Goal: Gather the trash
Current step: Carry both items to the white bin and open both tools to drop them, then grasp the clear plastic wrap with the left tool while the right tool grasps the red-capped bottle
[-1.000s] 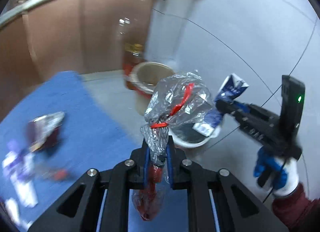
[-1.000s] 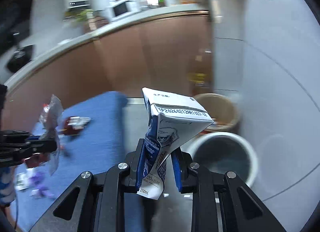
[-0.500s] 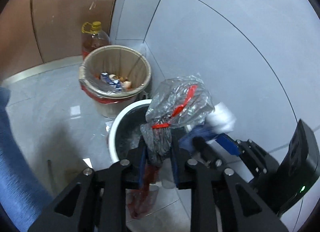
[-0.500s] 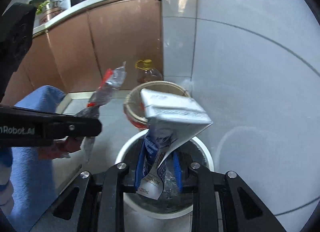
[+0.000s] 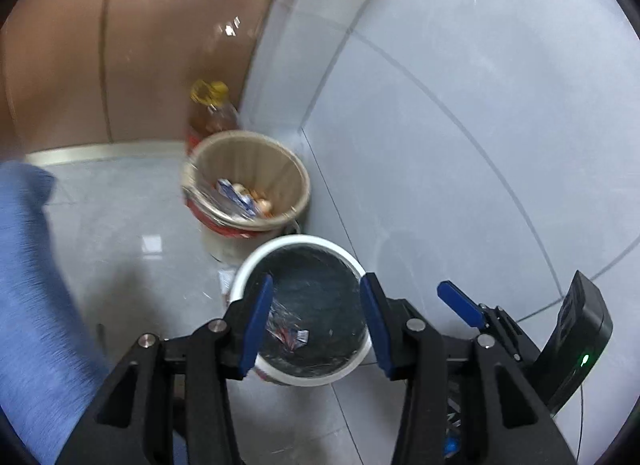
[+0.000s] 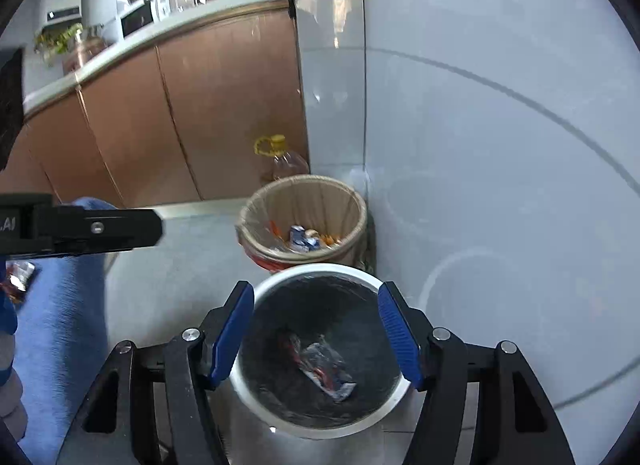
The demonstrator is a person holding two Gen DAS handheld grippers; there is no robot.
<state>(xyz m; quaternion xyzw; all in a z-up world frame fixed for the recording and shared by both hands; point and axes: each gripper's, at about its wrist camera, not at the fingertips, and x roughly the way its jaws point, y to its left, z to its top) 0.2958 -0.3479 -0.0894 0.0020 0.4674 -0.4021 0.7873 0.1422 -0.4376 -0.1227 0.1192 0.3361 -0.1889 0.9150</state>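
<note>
Grey tiled wall (image 6: 500, 125) filling the right half of both views, meeting brown cabinet fronts (image 6: 192, 113) at a corner near 12 o'clock. Pale tiled floor (image 5: 120, 233) open toward 9 o'clock, up to the edge of a blue cloth (image 5: 32, 285) at the left of frame. Little room at 3 o'clock: bins standing close against the wall.

White-rimmed bin (image 6: 320, 279) with dark liner, directly below both grippers. Tan-lined bin (image 6: 304, 201) just beyond it at 12 o'clock, the two nearly touching; scraps and a blue-white packet visible inside the tan one. Yellow-capped oil bottle (image 6: 280, 161) behind the tan bin, in the corner.

Left gripper (image 5: 316, 321): jaws spread, just been opening, nothing between them; blue pads either side of the white bin's mouth. Right gripper (image 6: 316, 333): jaws spread wide, just been opening, nothing between them, framing the same bin. In the left view, right gripper seen at 3 o'clock, just beside the left one, green light on its housing.

Trash: crumpled clear plastic wrapper (image 6: 324, 365) with red markings, lying on the liner at the bottom of the white-rimmed bin, free of both grippers. Seen also in the left view near the left pad (image 5: 286, 329). Carton not told apart among the crumpled material. More wrappers (image 6: 18, 277) on the blue cloth at 9 o'clock, blurred.
</note>
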